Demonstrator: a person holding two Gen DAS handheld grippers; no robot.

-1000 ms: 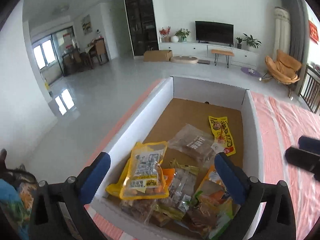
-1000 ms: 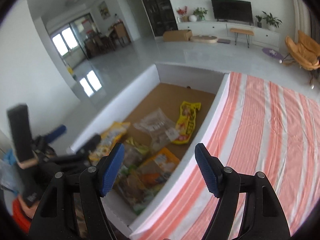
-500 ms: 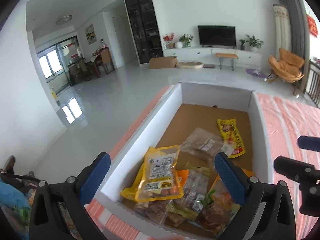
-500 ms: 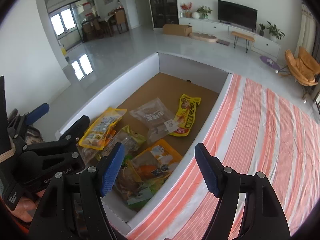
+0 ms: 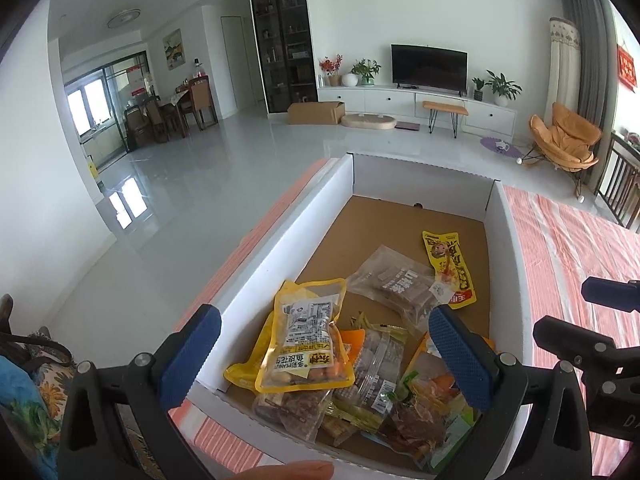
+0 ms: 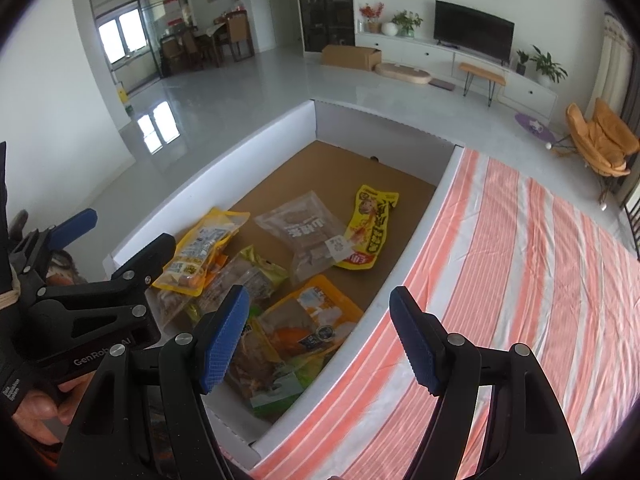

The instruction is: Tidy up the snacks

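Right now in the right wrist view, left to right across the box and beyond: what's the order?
left gripper → peanut packet → clear brown-snack packet → long yellow packet → white box wall → striped cloth.

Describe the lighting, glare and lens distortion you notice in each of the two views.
Left wrist view: daylight from the windows mirrors as bright glare on the glossy floor; dark fisheye corners. Right wrist view: sharp, evenly lit; the striped cloth and white box edges bow outward.
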